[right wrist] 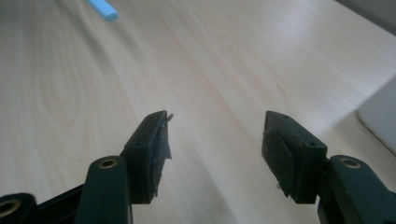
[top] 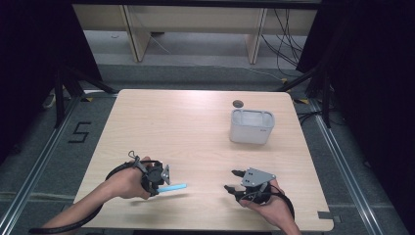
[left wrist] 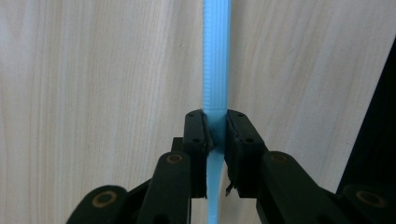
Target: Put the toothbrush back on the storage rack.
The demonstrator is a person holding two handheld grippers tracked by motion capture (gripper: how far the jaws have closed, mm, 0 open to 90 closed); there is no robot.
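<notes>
Pale wood grain covers the table [top: 195, 127], which stands on a grey floor between dark curtains; a white bin [top: 251, 126] with two thin handles sits toward the far right of the top, just in front of a small round hole in the wood. Near the front edge the left gripper [top: 164, 183] has its jaws pressed together on a light blue ribbed stick [left wrist: 215, 70], pinching it near one end so that most of its length juts out past the tips toward the middle of the table; in the high view the blue stick [top: 173, 187] lies level and low over the wood. The right gripper [top: 234, 179] rests well apart to the right, its jaws spread with nothing between them; from its own view the far tip of the stick [right wrist: 103, 9] shows at the top left, and a corner of the bin [right wrist: 380, 116] at the right edge. The likely risk lies in the grip itself; held so close to its end, the long stick could swivel or slip between the pads if swung quickly; it could then catch on the bin's rim or handles and fall short onto the table.
</notes>
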